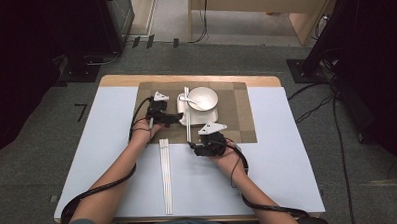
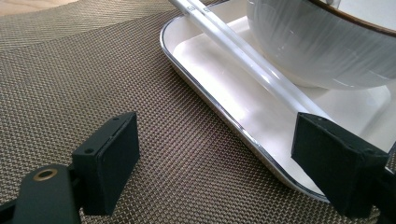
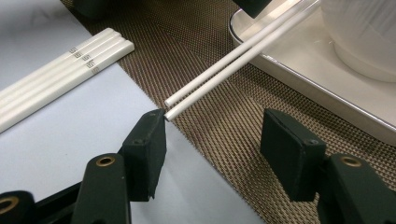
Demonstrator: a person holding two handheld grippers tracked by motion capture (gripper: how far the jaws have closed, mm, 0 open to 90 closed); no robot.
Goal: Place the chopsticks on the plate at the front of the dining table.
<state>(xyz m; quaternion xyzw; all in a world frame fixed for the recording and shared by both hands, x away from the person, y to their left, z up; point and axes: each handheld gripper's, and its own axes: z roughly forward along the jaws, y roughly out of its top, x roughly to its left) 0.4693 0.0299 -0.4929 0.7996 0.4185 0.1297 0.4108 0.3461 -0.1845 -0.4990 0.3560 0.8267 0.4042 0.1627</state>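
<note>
A white bowl (image 1: 202,98) (image 2: 322,46) with a spoon (image 1: 188,99) in it stands on a white tray (image 1: 212,116) (image 2: 224,93) on a brown woven placemat (image 1: 236,110). A pair of white chopsticks (image 1: 188,127) (image 3: 224,70) lies along the tray's left side, its tips sticking out over the mat. My left gripper (image 1: 179,116) (image 2: 217,135) is open, low over the mat, with one jaw above the tray's rim. My right gripper (image 1: 192,146) (image 3: 217,126) is open too, and the chopstick tips end just at its left jaw without being held.
Two more pairs of white chopsticks (image 1: 165,175) (image 3: 60,70) lie side by side on the pale blue table cover (image 1: 268,164), left of my right hand. Cables trail from both grippers toward the table's front edge. A dark floor surrounds the table.
</note>
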